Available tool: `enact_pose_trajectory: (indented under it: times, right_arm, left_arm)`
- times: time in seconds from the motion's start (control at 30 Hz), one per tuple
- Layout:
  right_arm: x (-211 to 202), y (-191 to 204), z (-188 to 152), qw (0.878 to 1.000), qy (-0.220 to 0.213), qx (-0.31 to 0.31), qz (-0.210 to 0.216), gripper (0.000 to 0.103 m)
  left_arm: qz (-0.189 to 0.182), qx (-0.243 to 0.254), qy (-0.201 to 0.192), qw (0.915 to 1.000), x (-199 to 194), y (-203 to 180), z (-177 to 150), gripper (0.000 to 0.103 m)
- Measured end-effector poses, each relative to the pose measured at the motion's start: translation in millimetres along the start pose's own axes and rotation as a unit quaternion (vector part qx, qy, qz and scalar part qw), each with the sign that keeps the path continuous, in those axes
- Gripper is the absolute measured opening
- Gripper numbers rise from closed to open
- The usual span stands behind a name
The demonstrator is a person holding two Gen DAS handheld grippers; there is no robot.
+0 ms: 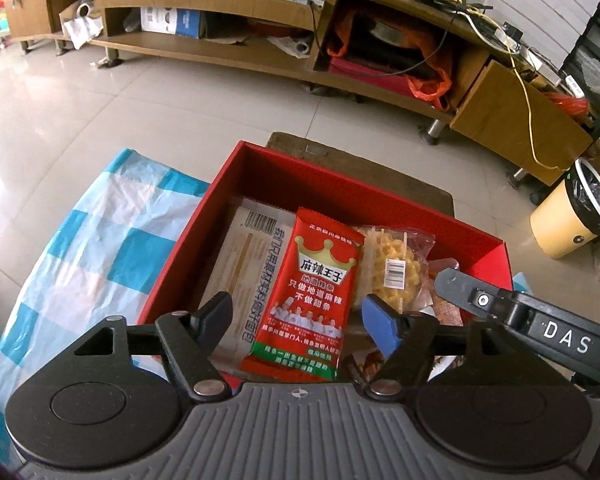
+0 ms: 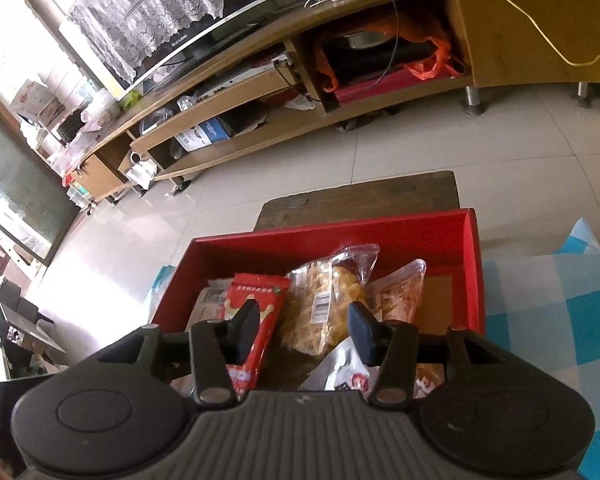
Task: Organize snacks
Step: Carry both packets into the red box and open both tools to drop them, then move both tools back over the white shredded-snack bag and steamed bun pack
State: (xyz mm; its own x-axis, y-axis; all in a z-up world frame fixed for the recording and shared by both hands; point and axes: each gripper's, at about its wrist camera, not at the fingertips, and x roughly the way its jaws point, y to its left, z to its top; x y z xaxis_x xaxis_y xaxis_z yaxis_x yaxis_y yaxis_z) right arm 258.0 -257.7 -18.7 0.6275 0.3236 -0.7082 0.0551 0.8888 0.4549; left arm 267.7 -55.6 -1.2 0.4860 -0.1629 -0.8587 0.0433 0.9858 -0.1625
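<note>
Both grippers, left [image 1: 298, 316] and right [image 2: 302, 330], gape over glossy packets in the red cardboard box [image 1: 332, 184].

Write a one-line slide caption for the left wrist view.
Left gripper, jaws open, hovers over the red snack packet in the red box, beside a clear bag of yellow snacks.

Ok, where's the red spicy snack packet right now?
The red spicy snack packet lies in the red box, between the pale barcode packet on its left and the clear bag of yellow snacks on its right, directly ahead of the open left claw.
</note>
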Motion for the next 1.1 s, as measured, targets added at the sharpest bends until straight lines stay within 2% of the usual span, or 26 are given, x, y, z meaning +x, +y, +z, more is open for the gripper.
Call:
enact_pose_trajectory:
  times: [0.33, 0.5, 0.93, 1.1]
  right_arm:
    - [-13.5, 0.1, -13.0, 1.0, 0.016, -0.004, -0.021, 0.051]
    - [-19.7, 0.8, -22.8, 0.999, 0.021, -0.005, -0.023, 0.058]
    - [-33.9, -4.1, -53.2, 0.998, 0.05, -0.013, -0.04, 0.06]
    - [-50.4, -4.1, -61.6, 0.997, 0.037, -0.036, -0.055, 0.063]
  left_arm:
    - [0.009, 0.01, 0.003, 0.9999, -14.6, 4.7, -16.1, 0.083]
    - [0.016, 0.013, 0.009, 0.9998, -20.0, 9.3, -25.4, 0.084]
    - [0.014, 0.012, 0.02, 0.9996, -33.4, 20.4, -49.9, 0.086]
    - [0.011, 0.017, 0.027, 0.9994, -34.3, 18.0, -58.6, 0.086]
